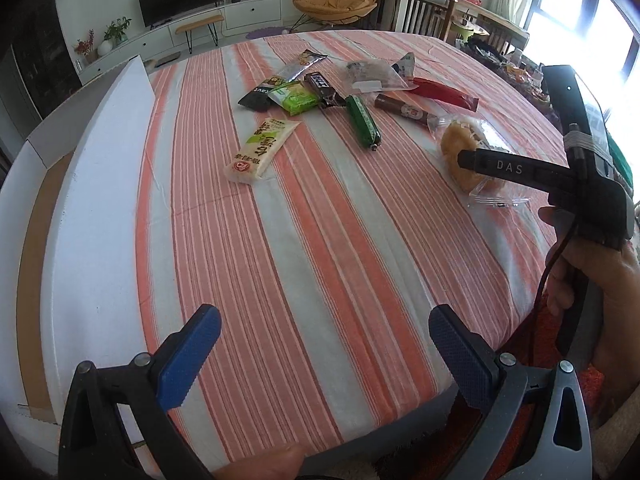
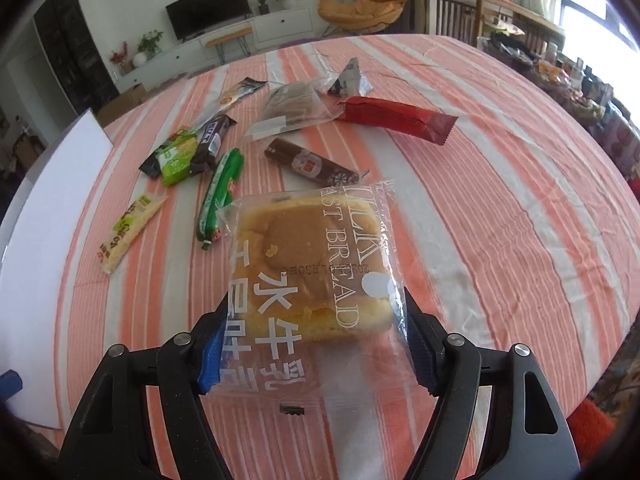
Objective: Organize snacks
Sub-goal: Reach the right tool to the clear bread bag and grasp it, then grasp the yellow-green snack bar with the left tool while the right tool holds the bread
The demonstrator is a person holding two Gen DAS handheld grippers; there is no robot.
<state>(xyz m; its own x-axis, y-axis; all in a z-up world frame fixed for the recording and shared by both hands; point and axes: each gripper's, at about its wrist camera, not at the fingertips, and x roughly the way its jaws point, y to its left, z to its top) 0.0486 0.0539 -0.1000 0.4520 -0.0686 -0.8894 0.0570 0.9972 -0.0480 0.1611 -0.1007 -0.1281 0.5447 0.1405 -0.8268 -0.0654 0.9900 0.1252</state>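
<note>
The right hand-held gripper [image 2: 312,344] straddles a clear-wrapped bread [image 2: 308,264] printed with white lettering, its blue pads [image 2: 210,360] set against the two side edges of the wrapper; the pads touch the film, but whether they truly squeeze the loaf cannot be told from this view. The bread lies flat on the worktop [image 2: 500,200], which is covered with an orange-and-white striped cloth, near its front edge. From the left wrist view the same bread [image 1: 466,152] sits at the right side of the cloth with one dark finger of the right hand-held gripper [image 1: 516,168] lying across it, a hand [image 1: 592,280] gripping the handle below. The left hand-held gripper [image 1: 324,344] hangs over bare cloth near the front edge, its jaws spread wide with nothing between them. Behind the bread the other snacks lie scattered: a green sausage stick [image 2: 222,192] just beside the bread's left corner, a brown bar [image 2: 310,166] just beyond its far edge, a red packet [image 2: 396,118] farther back on the right, a clear bag [image 2: 292,110] with something brown inside, a small heap of green and dark wrappers [image 2: 188,152] on the left, and a pale yellow-green packet [image 2: 128,232] lying apart toward the left. A white box flap [image 1: 104,200] stands along the worktop's left side.
</note>
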